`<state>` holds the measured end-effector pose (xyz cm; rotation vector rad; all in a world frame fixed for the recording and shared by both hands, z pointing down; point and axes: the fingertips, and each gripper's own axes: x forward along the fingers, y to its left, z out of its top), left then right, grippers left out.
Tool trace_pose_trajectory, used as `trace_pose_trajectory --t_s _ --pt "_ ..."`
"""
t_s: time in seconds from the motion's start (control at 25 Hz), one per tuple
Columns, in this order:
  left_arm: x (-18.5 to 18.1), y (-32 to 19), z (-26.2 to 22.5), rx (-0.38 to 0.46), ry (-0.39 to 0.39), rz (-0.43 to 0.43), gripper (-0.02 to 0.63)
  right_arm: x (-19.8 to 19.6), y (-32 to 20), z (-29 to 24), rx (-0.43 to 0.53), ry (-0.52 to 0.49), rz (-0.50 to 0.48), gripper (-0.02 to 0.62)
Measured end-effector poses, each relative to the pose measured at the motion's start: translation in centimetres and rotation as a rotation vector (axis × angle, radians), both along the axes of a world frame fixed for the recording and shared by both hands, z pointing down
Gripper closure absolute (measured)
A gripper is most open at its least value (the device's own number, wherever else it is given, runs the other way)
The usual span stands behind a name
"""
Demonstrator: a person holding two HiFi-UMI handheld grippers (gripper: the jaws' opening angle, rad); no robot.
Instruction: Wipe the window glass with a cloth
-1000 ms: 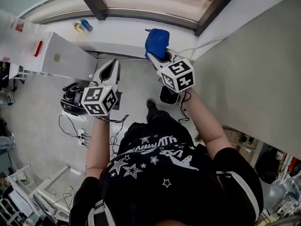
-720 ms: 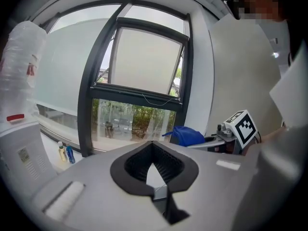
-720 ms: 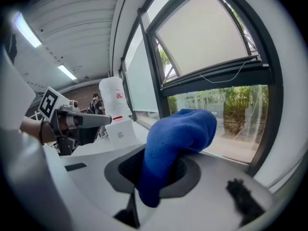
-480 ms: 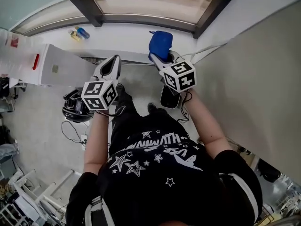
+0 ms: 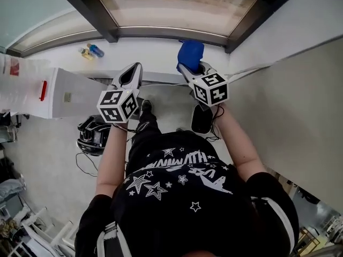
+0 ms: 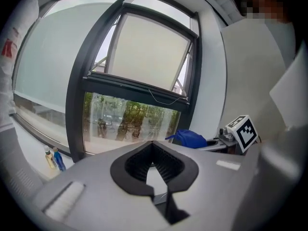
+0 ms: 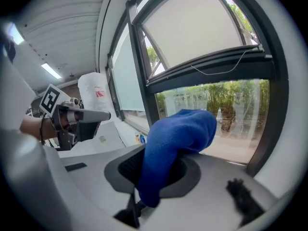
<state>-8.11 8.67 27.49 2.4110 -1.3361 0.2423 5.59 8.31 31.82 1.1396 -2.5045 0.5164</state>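
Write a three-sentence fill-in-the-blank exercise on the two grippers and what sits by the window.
The right gripper is shut on a ____ cloth.
The left gripper has ____ between its jaws.
In the head view, two small bottles on the window sill sit to the ____ of both grippers.
Missing words: blue; nothing; left.

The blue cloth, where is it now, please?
Right of centre in the head view, the blue cloth is clamped in the right gripper, close to the window glass.
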Motion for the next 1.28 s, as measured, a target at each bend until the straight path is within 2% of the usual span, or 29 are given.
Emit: trace_pose_trajectory --t_s 0.6,0.72,0.96,1.16,1.28 --pt "-10.5 -15.6 1.8 0.002 0.014 0.094 0.598 -10.6 -15.2 1.9 -0.013 0.164 0.039 0.526" --pt "-13.7 -18.3 2.3 0.007 0.017 0.073 0.598 -14.0 -18.2 2.1 0.002 0.205 0.013 0.526" --pt "-20.2 -24.0 2.1 0.058 0.019 -0.032 0.598 -21.9 -23.8 2.1 0.031 0.287 -0.100 0.525" --pt "-24.3 -26.3 3.1 0.045 0.022 -0.058 0.598 -28.7 -27.2 1.9 0.071 0.314 -0.186 0.526" --pt "-26.2 -28.2 3.4 0.036 0.058 -0.089 0.598 -32.2 -29.9 1.7 0.104 0.318 -0.227 0.525"
